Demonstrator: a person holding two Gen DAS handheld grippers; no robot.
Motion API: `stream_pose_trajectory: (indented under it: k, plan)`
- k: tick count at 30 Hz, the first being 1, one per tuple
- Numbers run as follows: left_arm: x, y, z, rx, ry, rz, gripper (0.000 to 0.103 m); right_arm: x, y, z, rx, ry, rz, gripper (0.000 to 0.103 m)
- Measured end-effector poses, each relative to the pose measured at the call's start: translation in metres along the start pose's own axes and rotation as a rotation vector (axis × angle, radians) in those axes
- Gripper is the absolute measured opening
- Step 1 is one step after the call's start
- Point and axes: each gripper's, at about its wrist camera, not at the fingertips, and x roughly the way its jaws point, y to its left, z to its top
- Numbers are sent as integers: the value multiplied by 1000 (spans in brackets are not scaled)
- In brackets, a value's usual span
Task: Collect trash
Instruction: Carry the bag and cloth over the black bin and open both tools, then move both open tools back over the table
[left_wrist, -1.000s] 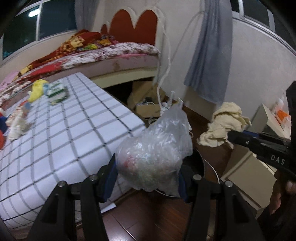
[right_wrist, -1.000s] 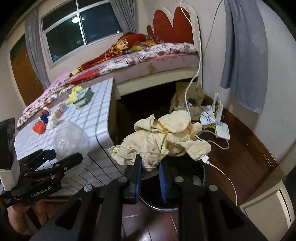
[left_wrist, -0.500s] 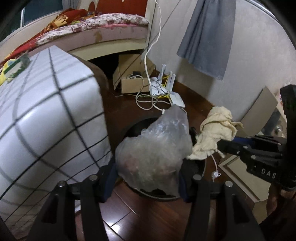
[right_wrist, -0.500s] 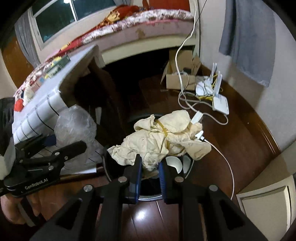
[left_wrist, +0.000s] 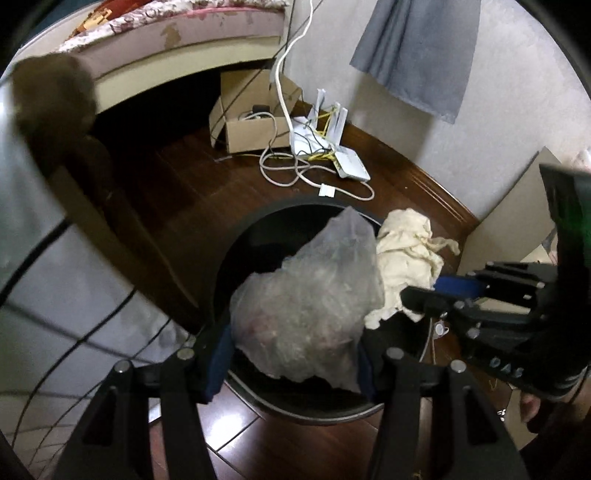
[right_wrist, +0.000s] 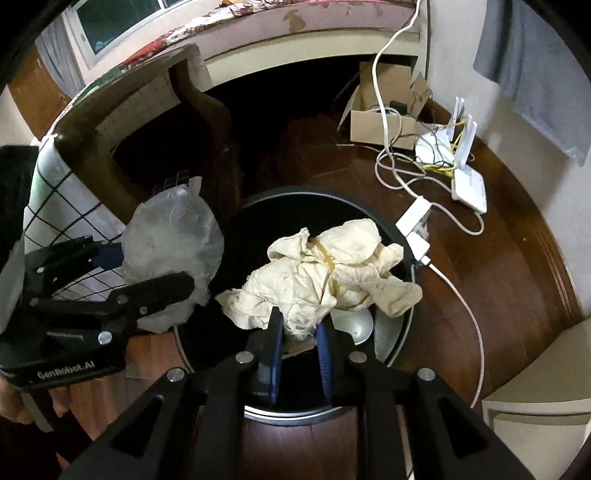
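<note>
A clear plastic bag (left_wrist: 306, 295) of crumpled trash sits between the blue pads of my left gripper (left_wrist: 293, 350), whose jaws are opening while the pads still touch it. It hangs over the mouth of a round black bin (left_wrist: 288, 206) on the wooden floor. My right gripper (right_wrist: 298, 332) is shut on a cream crumpled cloth (right_wrist: 332, 266) tied with a yellow band, held above the same bin (right_wrist: 295, 195). The right wrist view shows the bag (right_wrist: 173, 236) and the left gripper (right_wrist: 147, 266) at the bin's left rim. Something white (right_wrist: 354, 328) lies inside the bin.
A table with a checked white cover (left_wrist: 37, 258) stands close on the left. Behind the bin lie a cardboard box (left_wrist: 251, 125), a white router with tangled cables (left_wrist: 332, 155) and a plug strip (right_wrist: 417, 221). A pale cabinet (right_wrist: 535, 406) is at the right.
Both grippers have come down and tilted toward the floor. The bin, first half hidden behind the bag and cloth, now fills the middle of both views, and the tabletop has slid off to the left.
</note>
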Motion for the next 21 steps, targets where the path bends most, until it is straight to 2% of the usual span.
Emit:
stream_pose_trajectory:
  k: [2, 3, 4, 5, 6, 11, 13, 14, 21]
  plan:
    - [4, -2, 1, 5, 14, -4, 61, 6, -5, -3, 8, 9, 7, 21]
    - [9, -3, 1, 9, 35, -9, 62, 8, -7, -4, 6, 10, -5, 30]
    - [11, -4, 0, 9, 44, -1, 66, 11, -11, -5, 12, 24, -20, 53]
    - [13, -5, -2, 9, 52, 11, 77, 13, -14, -7, 19, 33, -42, 66]
    - [14, -5, -4, 7, 56, 25, 79, 11, -17, -9, 16, 21, -78, 81]
    - [11, -2, -17, -9, 70, 39, 79, 2, -39, -17, 62, 37, -128, 83]
    - [7, -1, -22, -15, 65, 54, 85, -2, -43, -20, 79, 44, -142, 84]
    - [3, -1, -25, -14, 58, 70, 88, -5, -43, -21, 84, 44, -149, 84]
    - [-17, 3, -36, -24, 16, 108, 88, -12, -25, -30, 65, 59, -188, 96]
